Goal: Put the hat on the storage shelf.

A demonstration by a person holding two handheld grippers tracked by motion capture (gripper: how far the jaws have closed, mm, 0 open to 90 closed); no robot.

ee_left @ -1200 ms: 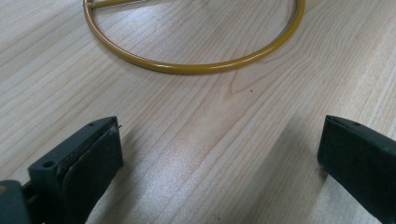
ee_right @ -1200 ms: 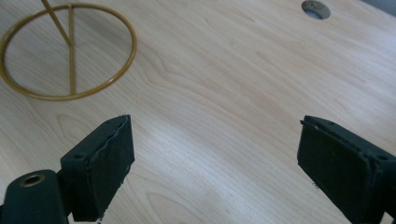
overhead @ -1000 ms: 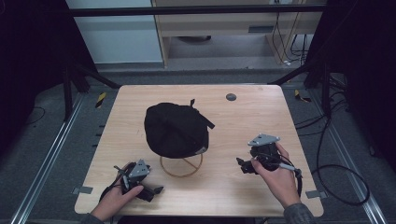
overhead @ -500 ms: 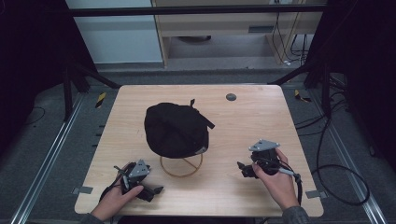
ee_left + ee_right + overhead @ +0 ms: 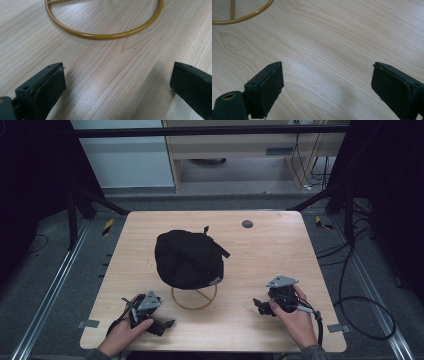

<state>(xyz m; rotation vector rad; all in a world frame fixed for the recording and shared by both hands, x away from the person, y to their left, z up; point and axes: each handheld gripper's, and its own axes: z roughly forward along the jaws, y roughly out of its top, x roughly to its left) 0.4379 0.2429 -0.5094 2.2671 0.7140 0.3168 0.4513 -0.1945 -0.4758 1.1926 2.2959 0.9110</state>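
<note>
A black cap [image 5: 189,258] sits on a stand with a yellow wire ring base [image 5: 194,299] in the middle of the wooden table [image 5: 270,245]. My left gripper [image 5: 162,325] rests near the front left edge, held by a hand, its jaws wide open over bare wood; the ring base [image 5: 105,35] lies just ahead of it. My right gripper [image 5: 260,306] is at the front right, also held by a hand, jaws wide open with nothing between them. An arc of the ring base [image 5: 242,17] shows at the upper left of the right gripper view.
A small dark round disc [image 5: 247,224] lies near the table's far edge. Cables [image 5: 360,315] trail on the floor to the right. Black frame legs stand at both far corners. A cabinet stands behind the table.
My right gripper has drifted back toward the front edge and lower onto the table. The left gripper and the cap have stayed put.
</note>
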